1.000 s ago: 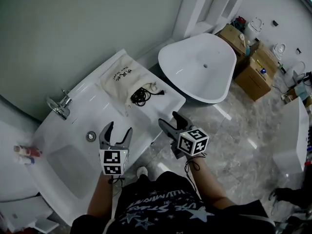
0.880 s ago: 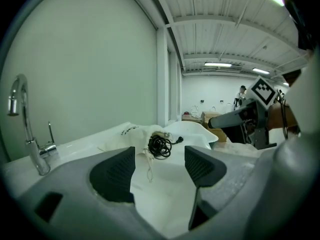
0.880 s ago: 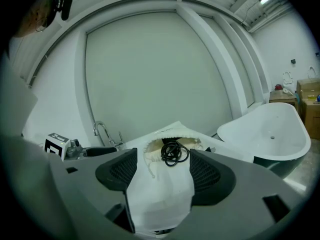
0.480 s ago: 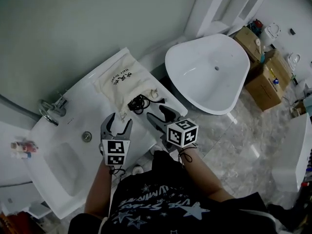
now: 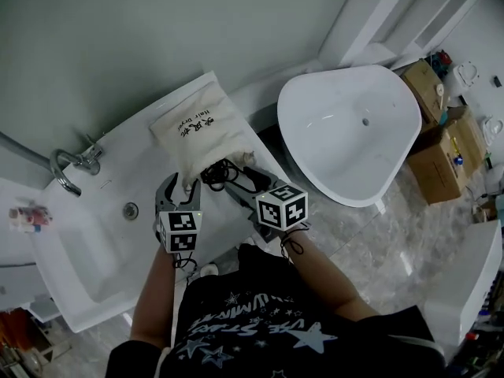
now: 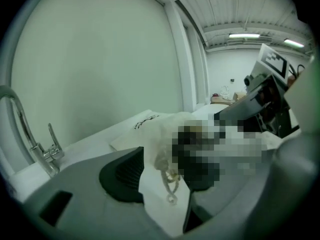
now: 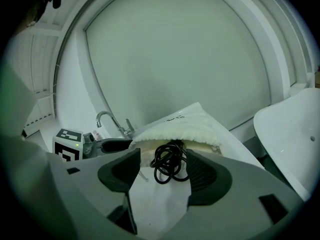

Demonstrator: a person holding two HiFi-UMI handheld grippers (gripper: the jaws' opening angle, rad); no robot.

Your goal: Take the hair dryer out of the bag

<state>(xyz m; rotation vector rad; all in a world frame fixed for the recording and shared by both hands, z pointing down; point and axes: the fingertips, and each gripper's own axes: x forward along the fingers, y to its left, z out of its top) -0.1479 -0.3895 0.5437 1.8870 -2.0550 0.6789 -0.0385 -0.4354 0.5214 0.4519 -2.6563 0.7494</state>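
A cream cloth bag (image 5: 201, 132) with black print lies on the white counter (image 5: 130, 160) beside the sink. A coiled black cord (image 5: 219, 172) spills from its open mouth; the hair dryer itself is hidden inside. My left gripper (image 5: 179, 189) is at the bag's near left corner. Its jaws are closing with the bag's edge and drawstring (image 6: 169, 181) between them, the pads not pressing. My right gripper (image 5: 241, 182) is at the mouth. Its jaws are closing too, with the cord (image 7: 170, 166) just ahead between the tips, untouched. The bag (image 7: 182, 126) lies behind the cord.
A sink basin (image 5: 83, 246) with a chrome faucet (image 5: 67, 168) lies left of the bag. A white freestanding tub (image 5: 346, 128) stands to the right, with cardboard boxes (image 5: 445, 144) beyond it. Small bottles (image 5: 27, 213) sit at the far left. A wall rises behind the counter.
Both grippers have moved forward and down from over the counter's front edge to the bag's mouth. The jaws of both have narrowed.
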